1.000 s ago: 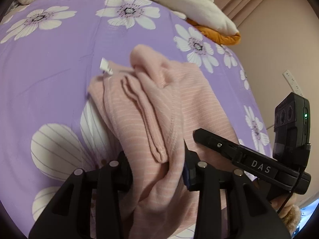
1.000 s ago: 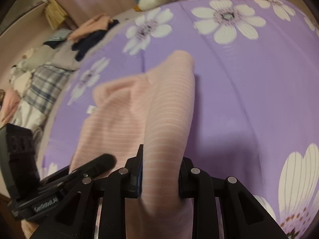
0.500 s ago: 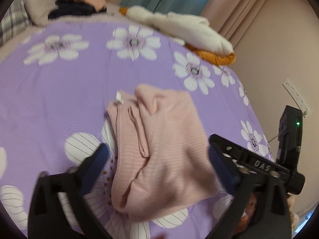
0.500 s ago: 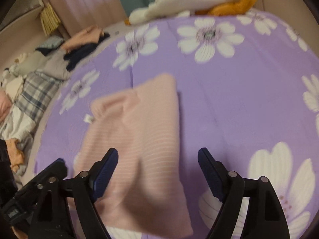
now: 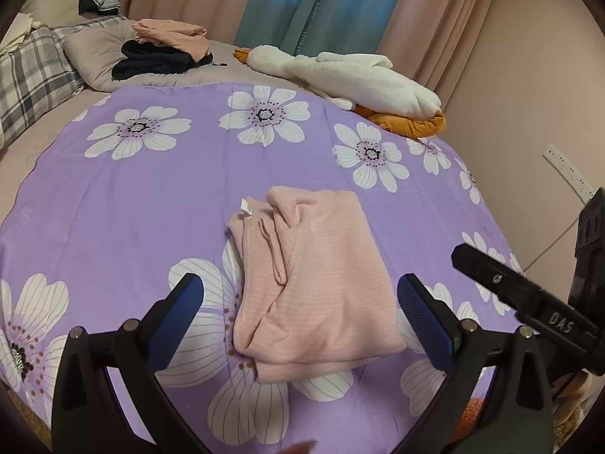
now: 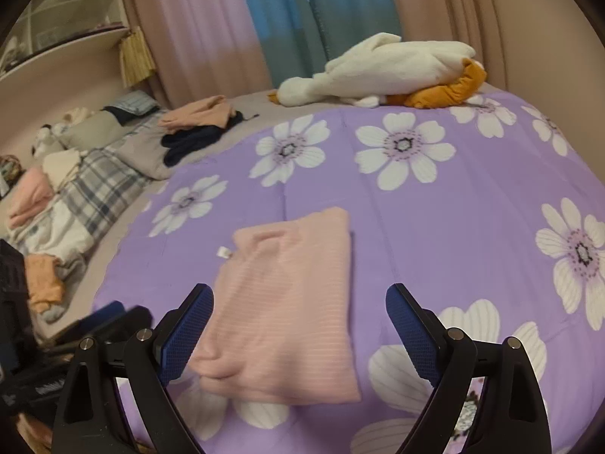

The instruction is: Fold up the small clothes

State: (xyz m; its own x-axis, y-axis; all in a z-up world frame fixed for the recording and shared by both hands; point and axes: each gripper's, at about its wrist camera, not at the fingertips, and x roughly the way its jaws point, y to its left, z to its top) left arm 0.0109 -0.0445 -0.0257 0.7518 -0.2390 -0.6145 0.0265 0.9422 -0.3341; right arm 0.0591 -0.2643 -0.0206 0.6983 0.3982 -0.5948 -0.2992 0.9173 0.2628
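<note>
**Pink garment released, both grippers drawn back**

Released since the earlier frames, the pink striped garment [image 5: 310, 287] is no longer pinched: it lies folded on the purple flowered bedspread [image 5: 132, 196], free of both tools. The left gripper [image 5: 306, 317] is held with jaws fully apart; the right gripper [image 6: 298, 329] jaws are opening, nothing between them. The knit is judged light, soft and limp; a folded edge or corner would be best pinched. Farther off, a white plush toy [image 5: 351, 75] and stacked clothes [image 5: 166, 49] obstruct nothing.
</note>
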